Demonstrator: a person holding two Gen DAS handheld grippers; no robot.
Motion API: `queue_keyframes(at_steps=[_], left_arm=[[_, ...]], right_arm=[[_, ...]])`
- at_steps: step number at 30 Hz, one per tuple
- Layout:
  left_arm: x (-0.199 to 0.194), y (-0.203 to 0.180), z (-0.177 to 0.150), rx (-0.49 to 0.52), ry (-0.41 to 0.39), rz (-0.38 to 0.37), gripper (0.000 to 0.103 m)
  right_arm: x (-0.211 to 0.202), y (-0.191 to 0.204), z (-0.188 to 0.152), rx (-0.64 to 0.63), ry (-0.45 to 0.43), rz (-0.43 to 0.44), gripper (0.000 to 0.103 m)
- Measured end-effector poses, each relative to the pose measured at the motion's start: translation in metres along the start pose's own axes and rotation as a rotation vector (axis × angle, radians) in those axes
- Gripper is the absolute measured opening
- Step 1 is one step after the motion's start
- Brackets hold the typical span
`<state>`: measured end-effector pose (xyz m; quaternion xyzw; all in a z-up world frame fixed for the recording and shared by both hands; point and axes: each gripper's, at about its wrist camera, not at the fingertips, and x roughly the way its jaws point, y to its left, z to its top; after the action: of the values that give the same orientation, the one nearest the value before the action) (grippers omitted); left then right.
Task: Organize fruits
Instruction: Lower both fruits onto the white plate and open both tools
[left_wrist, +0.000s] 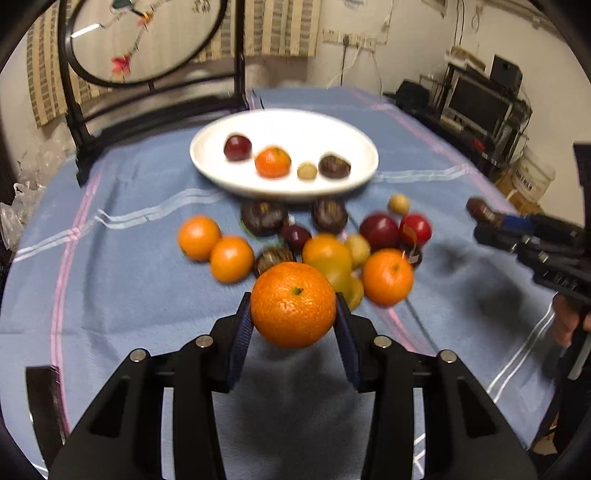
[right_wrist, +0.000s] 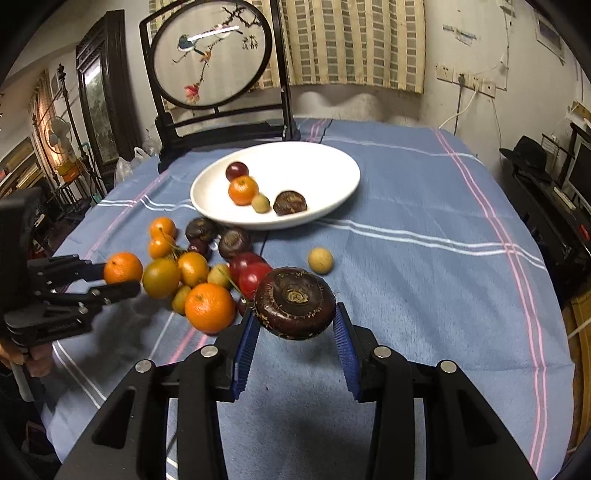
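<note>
Orange tangerine (left_wrist: 293, 304) clamped in left hand-held gripper (left_wrist: 293, 314), right hand-held gripper (right_wrist: 295, 317) clamped on dark brown water chestnut (right_wrist: 295, 302)

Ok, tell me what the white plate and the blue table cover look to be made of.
White plate: probably glazed ceramic or porcelain, though melamine is possible; it is smooth, glossy and evenly white with a thick rounded rim.
Table cover: woven fabric, seemingly a soft brushed cotton blanket or towel; matte, slightly fuzzy, with pink and white woven stripes and soft folds.
</note>
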<state>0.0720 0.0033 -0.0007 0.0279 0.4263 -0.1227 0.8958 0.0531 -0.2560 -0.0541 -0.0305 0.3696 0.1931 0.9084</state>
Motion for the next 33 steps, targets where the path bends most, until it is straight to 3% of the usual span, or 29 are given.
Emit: queue_keyframes(at_steps=[5,10,18,28,30,33], left_arm=[[-0.009,0.006,0.028,-0.015,-0.044,0.000,0.041],[0.006,0.009,0.062,-0.025,-0.061,0.005,0.041],[0.059,0.030,0.107,-0.063,-0.019,0.055,0.042],[0.115,0.058,0.127,-0.135,0.055,0.075,0.042],[0.119,0.061,0.129,-0.153,0.058,0.073,0.044],[0.112,0.063,0.130,-0.181,0.029,0.075,0.058]], right_arm=[[0.003,0.009,0.022,-0.030,-0.021,0.005,0.041],[0.018,0.019,0.050,-0.062,-0.037,0.024,0.041],[0.077,0.026,0.098,-0.098,0.012,0.031,0.041],[0.144,0.018,0.127,-0.064,0.090,-0.017,0.042],[0.150,0.014,0.129,-0.029,0.095,0.002,0.043],[0.141,0.009,0.127,0.009,0.078,0.017,0.048]])
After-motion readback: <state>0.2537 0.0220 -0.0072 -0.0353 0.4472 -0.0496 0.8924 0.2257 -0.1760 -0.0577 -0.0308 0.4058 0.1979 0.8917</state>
